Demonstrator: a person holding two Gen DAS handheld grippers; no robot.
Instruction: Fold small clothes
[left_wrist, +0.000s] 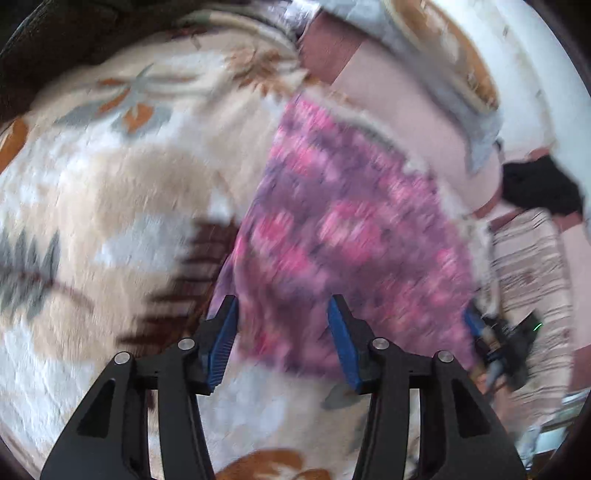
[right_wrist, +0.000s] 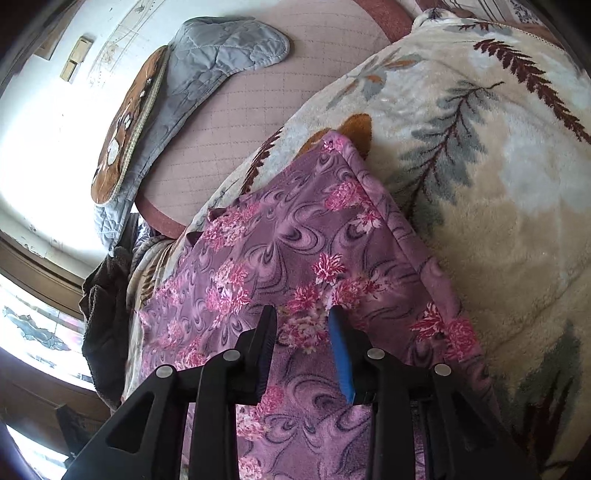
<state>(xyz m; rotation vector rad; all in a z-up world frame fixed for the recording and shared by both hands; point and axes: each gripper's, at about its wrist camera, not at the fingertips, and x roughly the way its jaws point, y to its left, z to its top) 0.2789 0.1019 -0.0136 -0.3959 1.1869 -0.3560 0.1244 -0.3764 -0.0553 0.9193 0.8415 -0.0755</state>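
A: Well, left side first. Left gripper (left_wrist: 282, 306) stands with its jaws spread wide, nothing between the blue pads (left_wrist: 221, 343) — it hangs above the near edge of the purple floral cloth (left_wrist: 332, 221). View is motion-blurred, so whether the tips touch fabric I cannot tell.

B: And the cloth itself?

A: Lying flat on a cream fleece blanket (left_wrist: 110, 184) with leaf print, running away from the gripper toward a pink quilted mattress (left_wrist: 406, 110). At its far right edge sits the right gripper (left_wrist: 491, 343), small and blurred in that view.

B: From the right wrist?

A: Sharper. Grey quilted pad (right_wrist: 221, 55) up left on the mattress (right_wrist: 258, 110), dark towel (right_wrist: 107, 302) hanging at the left edge. Centre, the purple floral cloth (right_wrist: 295, 240) spreads over the blanket (right_wrist: 498, 184), one long edge raised in a fold on the right side.

B: Right gripper (right_wrist: 303, 314)?

A: Jaws partly open, narrower than the left — cloth bunches up between the fingers, but a pinch is not visible; I cannot tell whether it holds.
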